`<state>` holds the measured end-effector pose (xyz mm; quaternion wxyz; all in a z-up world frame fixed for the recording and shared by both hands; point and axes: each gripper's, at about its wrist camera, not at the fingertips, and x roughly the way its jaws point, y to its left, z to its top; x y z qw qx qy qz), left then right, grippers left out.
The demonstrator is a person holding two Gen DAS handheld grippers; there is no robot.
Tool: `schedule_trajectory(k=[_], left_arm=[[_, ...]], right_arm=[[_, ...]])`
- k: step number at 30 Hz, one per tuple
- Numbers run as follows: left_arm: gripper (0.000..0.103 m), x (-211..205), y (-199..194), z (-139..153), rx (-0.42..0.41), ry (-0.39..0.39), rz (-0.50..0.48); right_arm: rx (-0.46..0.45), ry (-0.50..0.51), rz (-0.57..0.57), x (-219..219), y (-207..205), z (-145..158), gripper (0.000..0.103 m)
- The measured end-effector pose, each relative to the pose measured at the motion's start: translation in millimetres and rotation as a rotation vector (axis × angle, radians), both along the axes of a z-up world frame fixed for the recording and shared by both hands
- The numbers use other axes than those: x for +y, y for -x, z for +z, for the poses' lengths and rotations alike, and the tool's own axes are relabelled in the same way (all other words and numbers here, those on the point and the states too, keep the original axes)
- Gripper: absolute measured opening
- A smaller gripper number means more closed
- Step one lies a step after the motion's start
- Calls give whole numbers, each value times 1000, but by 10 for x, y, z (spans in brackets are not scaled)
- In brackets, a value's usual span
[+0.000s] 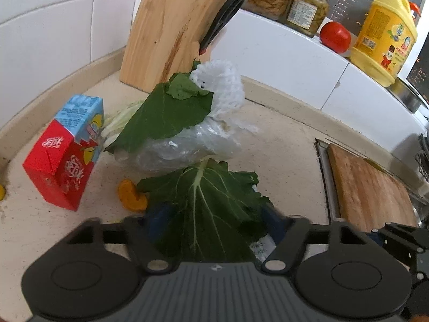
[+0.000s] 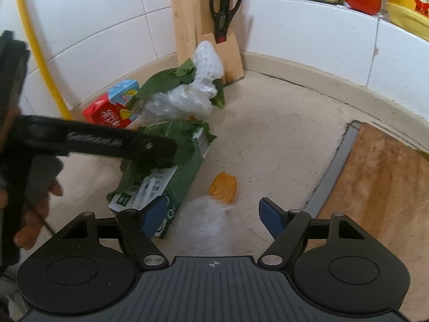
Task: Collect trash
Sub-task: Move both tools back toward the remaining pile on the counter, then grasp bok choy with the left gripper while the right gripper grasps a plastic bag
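Green is what I see first: a big green leaf [image 1: 206, 204] lies on a green and white carton [image 2: 171, 185], and both sit between my left gripper's [image 1: 211, 222] jaws. I cannot tell if the jaws press on them. My right gripper [image 2: 211, 217] has its jaws wide apart over a crumpled clear plastic scrap [image 2: 209, 220] on the speckled beige table [image 2: 268, 139], with nothing held. An orange peel piece [image 2: 224, 186] lies just past it. Farther back, a red and blue juice box [image 1: 67, 155], more leaves, clear wrap and white foam netting [image 1: 222, 86] sit by the wooden knife block [image 1: 171, 26].
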<state>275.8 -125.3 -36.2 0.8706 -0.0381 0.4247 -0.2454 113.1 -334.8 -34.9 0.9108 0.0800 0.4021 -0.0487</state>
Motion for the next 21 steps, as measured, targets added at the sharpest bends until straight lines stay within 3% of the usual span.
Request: schedule_trajectory(k=[4, 6, 11, 15, 21], left_arm=[[38, 79, -40, -27, 33, 33, -4], [32, 131, -17, -12, 33, 42, -5], [16, 276, 110, 76, 28, 48, -2], [16, 452, 258, 199, 10, 78, 9], [16, 640, 432, 315, -13, 89, 32]], right_arm=[[15, -22, 19, 8, -27, -41, 75], [31, -40, 23, -8, -31, -69, 57], [40, -72, 14, -54, -12, -77, 38], [25, -78, 8, -81, 12, -1, 29], [15, -68, 14, -82, 68, 104, 27]])
